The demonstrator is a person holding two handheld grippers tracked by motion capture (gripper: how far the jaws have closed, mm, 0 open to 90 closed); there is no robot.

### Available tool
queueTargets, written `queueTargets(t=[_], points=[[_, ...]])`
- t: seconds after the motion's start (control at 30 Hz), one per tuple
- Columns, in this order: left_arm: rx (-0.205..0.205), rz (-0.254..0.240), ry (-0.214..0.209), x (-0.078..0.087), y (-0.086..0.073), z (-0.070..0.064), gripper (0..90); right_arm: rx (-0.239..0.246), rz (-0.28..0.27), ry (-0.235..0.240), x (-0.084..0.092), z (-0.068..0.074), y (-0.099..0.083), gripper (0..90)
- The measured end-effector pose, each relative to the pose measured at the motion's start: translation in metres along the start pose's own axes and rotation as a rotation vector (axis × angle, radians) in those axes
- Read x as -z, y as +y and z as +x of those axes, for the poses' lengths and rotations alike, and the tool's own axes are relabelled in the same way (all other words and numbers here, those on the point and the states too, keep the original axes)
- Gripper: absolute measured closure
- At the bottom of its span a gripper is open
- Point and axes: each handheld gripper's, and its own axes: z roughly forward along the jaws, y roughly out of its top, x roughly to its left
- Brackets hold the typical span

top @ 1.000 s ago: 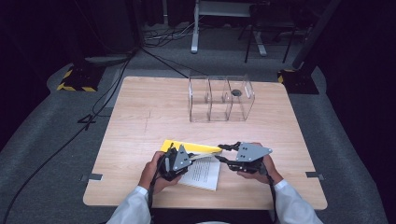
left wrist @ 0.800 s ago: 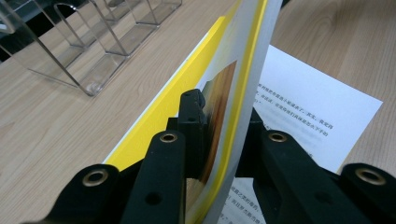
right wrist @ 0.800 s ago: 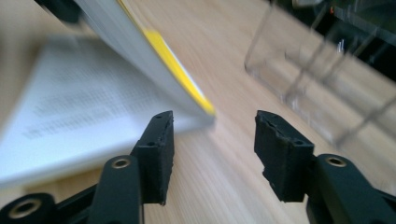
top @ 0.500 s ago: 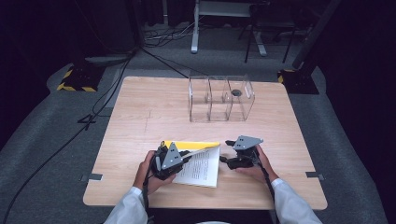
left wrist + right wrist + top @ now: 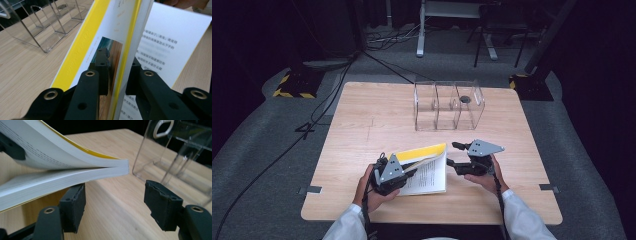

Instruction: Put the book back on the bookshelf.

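Just then my left fingers (image 5: 409, 175) were pinched tight on the front cover and first leaves of the yellow book (image 5: 428, 167), holding them lifted clear of the rest. From the left gripper view the cover (image 5: 112, 37) stood almost on edge between my two black fingers, with a printed page (image 5: 165, 42) lying open past it. The book itself lay on the wooden counter (image 5: 377, 115), near my edge and between my two hands, its lower pages flat on the wood.

My right fingers (image 5: 451, 155) had just been opening and stood wide apart, gripping nothing. They sat just beside the book's right edge, level with the counter. In the right gripper view the fanned page block (image 5: 75, 170) hung over one of my pads (image 5: 73, 205), and I could not tell whether it touched. The other pad (image 5: 161, 203) was well clear.

Farther across the counter stood the clear plastic organiser (image 5: 447, 105) with its three compartments, a small dark round thing (image 5: 465, 99) in the right one.
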Motion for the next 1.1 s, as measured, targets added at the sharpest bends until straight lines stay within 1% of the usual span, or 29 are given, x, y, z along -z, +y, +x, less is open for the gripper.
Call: queueTargets(t=[0.07, 0.13, 0.17, 0.2, 0.27, 0.33, 0.37, 0.4, 0.43, 0.47, 0.5, 0.53, 0.57, 0.63, 0.7, 0.73, 0.77, 0.83, 0.9, 0.93, 1.0, 1.03, 1.1], points=[[0.028, -0.005, -0.006, 0.005, -0.003, 0.001, 77.0, 0.009, -0.016, 0.004, 0.000, 0.004, 0.009, 34.4], [0.046, -0.017, -0.013, 0.009, -0.008, 0.002, 76.4, 0.005, -0.026, 0.015, -0.002, 0.007, 0.016, 34.6], [0.052, -0.016, -0.020, 0.010, -0.009, 0.003, 75.8, 0.018, -0.026, 0.022, -0.003, 0.009, 0.019, 36.6], [0.062, -0.012, -0.029, 0.011, -0.010, 0.003, 74.0, 0.029, -0.026, 0.025, -0.004, 0.011, 0.021, 37.7], [0.074, -0.010, -0.030, 0.010, -0.012, 0.002, 69.6, 0.041, -0.023, 0.040, -0.006, 0.017, 0.026, 38.4], [0.079, -0.010, -0.027, 0.011, -0.013, 0.002, 68.9, 0.051, -0.022, 0.057, -0.008, 0.023, 0.028, 38.4], [0.094, -0.015, -0.034, 0.011, -0.013, 0.003, 68.9, 0.051, -0.019, 0.070, -0.009, 0.027, 0.027, 38.4], [0.099, -0.019, -0.034, 0.011, -0.014, 0.004, 69.2, 0.050, -0.013, 0.085, -0.010, 0.030, 0.027, 38.4], [0.092, -0.017, -0.032, 0.011, -0.015, 0.003, 70.7, 0.058, -0.012, 0.087, -0.011, 0.034, 0.026, 38.4], [0.081, -0.018, -0.020, 0.010, -0.015, 0.002, 72.9, 0.065, -0.014, 0.081, -0.011, 0.037, 0.026, 38.3], [0.076, -0.026, -0.012, 0.010, -0.015, 0.002, 75.4, 0.063, -0.015, 0.078, -0.011, 0.037, 0.026, 38.2], [0.071, -0.031, -0.011, 0.009, -0.015, 0.002, 77.1, 0.044, -0.022, 0.089, -0.011, 0.036, 0.026, 38.2], [0.073, -0.041, -0.018, 0.008, -0.015, 0.003, 78.3, 0.037, -0.027, 0.089, -0.010, 0.035, 0.026, 38.2], [0.094, -0.064, -0.041, 0.004, -0.014, 0.003, 78.9, 0.027, -0.037, 0.084, -0.009, 0.032, 0.026, 38.2], [0.099, -0.092, -0.065, 0.001, -0.011, 0.003, 79.1, 0.021, -0.059, 0.071, -0.005, 0.030, 0.026, 38.2], [0.099, -0.092, -0.065, 0.001, -0.011, 0.003, 79.2, 0.021, -0.059, 0.071, -0.005, 0.030, 0.026, 38.2], [0.107, -0.112, -0.086, -0.003, -0.006, 0.004, 79.2, 0.013, -0.075, 0.073, -0.003, 0.028, 0.027, 38.2], [0.103, -0.136, -0.099, -0.006, -0.002, 0.003, 79.4, 0.016, -0.103, 0.058, 0.006, 0.024, 0.030, 38.3], [0.117, -0.167, -0.122, -0.013, 0.003, 0.003, 79.5, 0.014, -0.119, 0.057, 0.010, 0.021, 0.032, 38.3], [0.119, -0.184, -0.127, -0.018, 0.006, 0.002, 79.4, 0.021, -0.120, 0.039, 0.014, 0.019, 0.033, 38.3], [0.125, -0.211, -0.143, -0.024, 0.010, 0.002, 79.4, 0.007, -0.138, 0.044, 0.019, 0.014, 0.036, 39.2], [0.125, -0.211, -0.143, -0.024, 0.010, 0.002, 79.3, 0.006, -0.146, 0.044, 0.021, 0.012, 0.037, 39.7], [0.127, -0.229, -0.151, -0.028, 0.013, 0.002, 79.3, 0.011, -0.152, 0.042, 0.023, 0.011, 0.038, 40.1]])
